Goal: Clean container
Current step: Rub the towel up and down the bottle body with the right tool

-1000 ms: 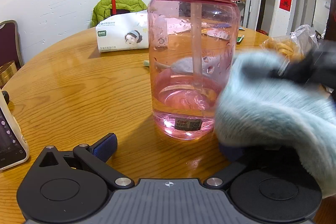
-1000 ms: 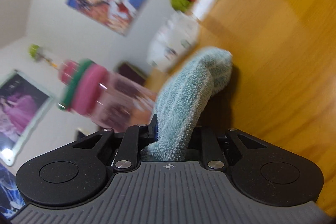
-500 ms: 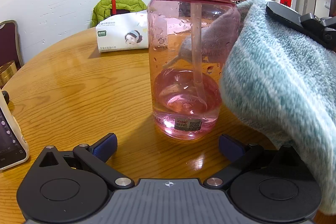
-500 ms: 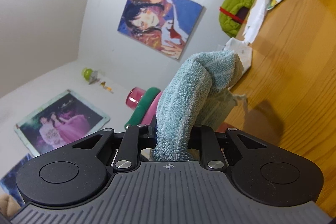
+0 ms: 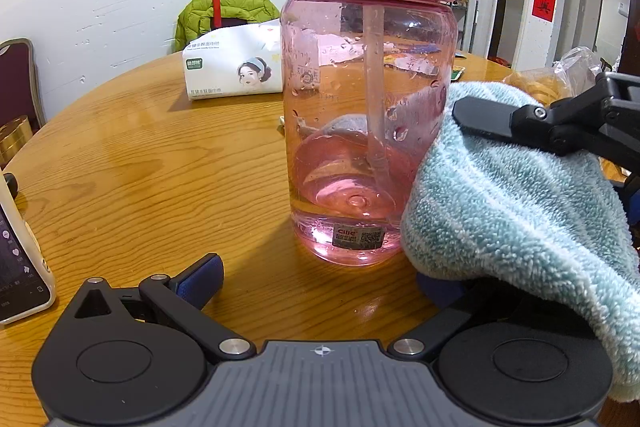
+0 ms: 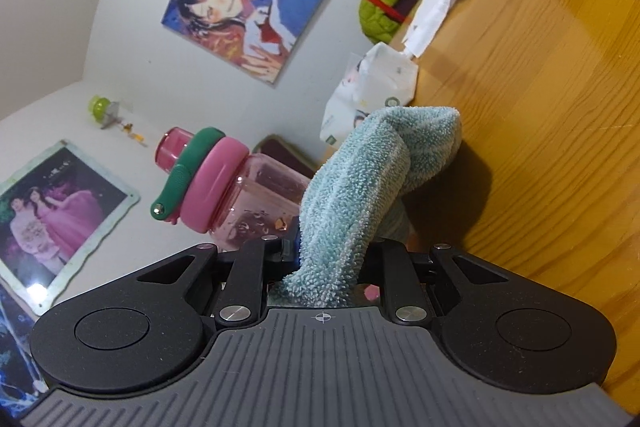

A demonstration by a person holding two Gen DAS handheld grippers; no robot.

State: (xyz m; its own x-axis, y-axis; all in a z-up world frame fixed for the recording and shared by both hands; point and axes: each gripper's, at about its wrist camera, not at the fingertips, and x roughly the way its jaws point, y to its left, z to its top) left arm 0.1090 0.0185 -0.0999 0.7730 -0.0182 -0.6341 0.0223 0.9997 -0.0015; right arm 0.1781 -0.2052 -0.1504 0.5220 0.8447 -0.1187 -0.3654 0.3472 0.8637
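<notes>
A clear pink bottle [image 5: 360, 115] with a pink lid, green trim and an inner straw stands upright on the round wooden table [image 5: 140, 167], a little water in its bottom. My left gripper [image 5: 320, 283] is open just in front of its base, not touching it. My right gripper [image 6: 332, 255] is shut on a light blue towel [image 6: 360, 187]. In the left wrist view the towel [image 5: 512, 195] presses against the bottle's lower right side and drapes over my left gripper's right finger. The bottle also shows in the right wrist view [image 6: 248, 195], left of the towel.
A tissue pack [image 5: 236, 71] lies behind the bottle. A phone [image 5: 18, 259] stands at the left edge. A plastic bag [image 5: 560, 75] with yellowish contents sits at the right. A green jacket [image 5: 228, 7] hangs on a chair by the wall.
The towel in my right gripper was low beside the bottle, rose up its right side, and has come back down to the lower part. My left gripper and the bottle have not moved.
</notes>
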